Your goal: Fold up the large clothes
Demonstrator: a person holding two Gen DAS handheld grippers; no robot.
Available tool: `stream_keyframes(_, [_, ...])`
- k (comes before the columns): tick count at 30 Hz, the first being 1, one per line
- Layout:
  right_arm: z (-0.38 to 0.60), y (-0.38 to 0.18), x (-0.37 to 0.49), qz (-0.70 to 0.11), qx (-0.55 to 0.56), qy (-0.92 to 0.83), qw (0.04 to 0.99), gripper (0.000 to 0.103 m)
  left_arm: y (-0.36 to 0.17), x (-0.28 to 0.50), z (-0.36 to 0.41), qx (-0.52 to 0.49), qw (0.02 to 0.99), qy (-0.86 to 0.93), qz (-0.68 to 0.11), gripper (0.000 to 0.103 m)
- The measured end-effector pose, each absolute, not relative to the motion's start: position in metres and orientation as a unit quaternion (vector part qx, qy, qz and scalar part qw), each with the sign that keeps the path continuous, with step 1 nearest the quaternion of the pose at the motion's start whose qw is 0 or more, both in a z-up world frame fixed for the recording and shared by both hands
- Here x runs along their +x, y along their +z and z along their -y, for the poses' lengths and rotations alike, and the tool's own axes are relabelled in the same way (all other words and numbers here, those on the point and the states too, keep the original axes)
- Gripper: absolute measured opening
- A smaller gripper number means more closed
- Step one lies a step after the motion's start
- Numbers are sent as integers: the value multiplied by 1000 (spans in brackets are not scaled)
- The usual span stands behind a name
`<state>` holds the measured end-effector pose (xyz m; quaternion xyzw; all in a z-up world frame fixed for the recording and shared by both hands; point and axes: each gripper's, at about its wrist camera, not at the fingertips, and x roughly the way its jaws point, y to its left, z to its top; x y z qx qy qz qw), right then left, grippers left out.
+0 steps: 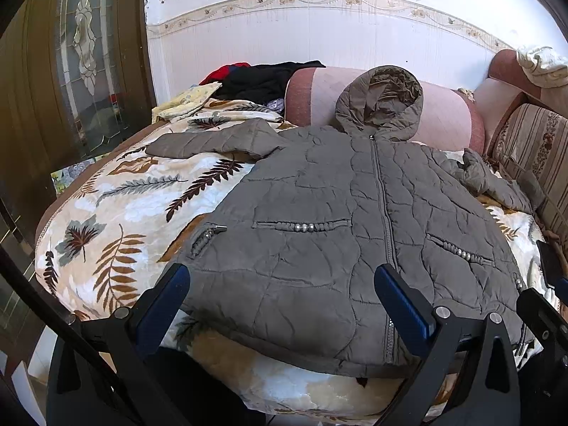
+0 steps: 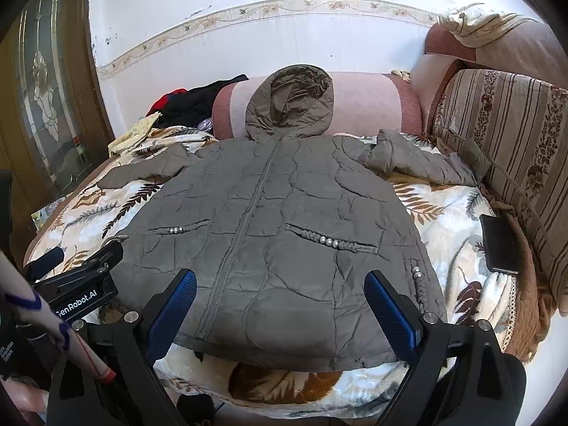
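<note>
A grey quilted hooded jacket lies front up and zipped on the leaf-print bed cover, hood resting on a pink bolster. It also shows in the right wrist view. Its left sleeve stretches out flat; its right sleeve is bunched near the sofa cushion. My left gripper is open and empty, above the jacket's lower hem. My right gripper is open and empty, above the hem a little further right. The left gripper's body shows at the left of the right wrist view.
A pink bolster lies at the head of the bed. Dark and red clothes are piled at the back left. A striped cushion lines the right side. A black phone lies on the cover. A wooden door stands left.
</note>
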<state>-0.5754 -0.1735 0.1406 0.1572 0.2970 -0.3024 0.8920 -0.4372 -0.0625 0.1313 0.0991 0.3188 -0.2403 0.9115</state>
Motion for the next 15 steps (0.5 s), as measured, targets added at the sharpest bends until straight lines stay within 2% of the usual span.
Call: stream_keyframes(15, [178, 137, -577, -304, 167, -303, 888, 98, 129, -439, 65, 106, 911, -239, -318, 103])
